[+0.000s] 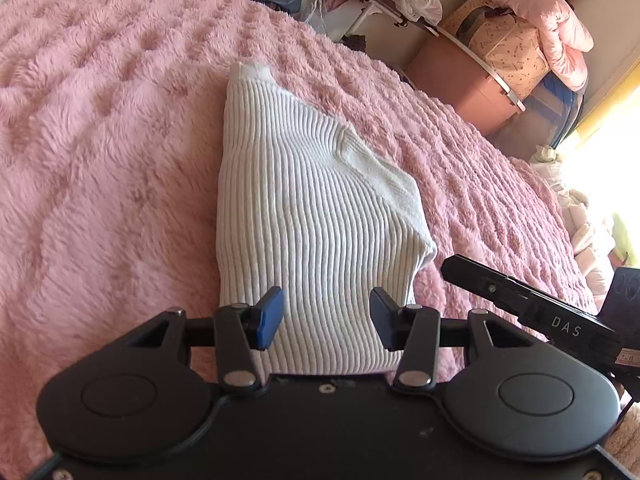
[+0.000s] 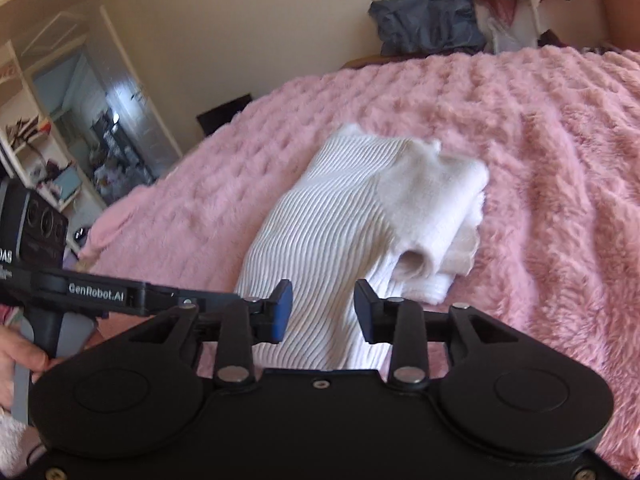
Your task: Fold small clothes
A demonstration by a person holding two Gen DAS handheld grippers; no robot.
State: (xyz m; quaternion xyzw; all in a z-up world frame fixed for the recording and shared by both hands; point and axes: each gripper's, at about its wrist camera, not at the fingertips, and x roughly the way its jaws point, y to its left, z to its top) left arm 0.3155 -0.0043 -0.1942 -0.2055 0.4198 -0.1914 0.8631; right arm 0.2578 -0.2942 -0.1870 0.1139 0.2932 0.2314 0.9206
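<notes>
White ribbed knit top (image 1: pixel 304 216) lies folded on the pink fluffy blanket (image 1: pixel 100 140) covering the bed, roughly mid-bed, long axis running away from both cameras. Body is folded lengthwise; one sleeve (image 2: pixel 436 208) is doubled back over the far right part, cuff opening facing the right wrist camera. Collar end is farthest away in the left wrist view. Left gripper (image 1: pixel 326 316): fingers apart, blue pads clear, hovering over the near hem of the top, nothing clamped between them. Right gripper (image 2: pixel 322 308): fingers also apart, gap a little narrower, above the near end of the top, no fabric pinched; whether the tips touch the knit I cannot tell. The two grippers sit close side by side: the right one's body shows at the lower right edge of the left wrist view, and the left one's body, with a printed label, crosses the lower left of the right wrist view, with a hand (image 2: pixel 16 356) wrapped round its grey handle. Right wrist view is slightly motion-blurred. Background: blue-grey bundle of cloth (image 2: pixel 428 26) at the far edge of the bed, pink quilt (image 1: pixel 548 28) stacked on a patterned storage bag (image 1: pixel 504 52) and a brown box (image 1: pixel 460 80) in the corner, open white shelving (image 2: pixel 44 152) by a doorway on the other side.
</notes>
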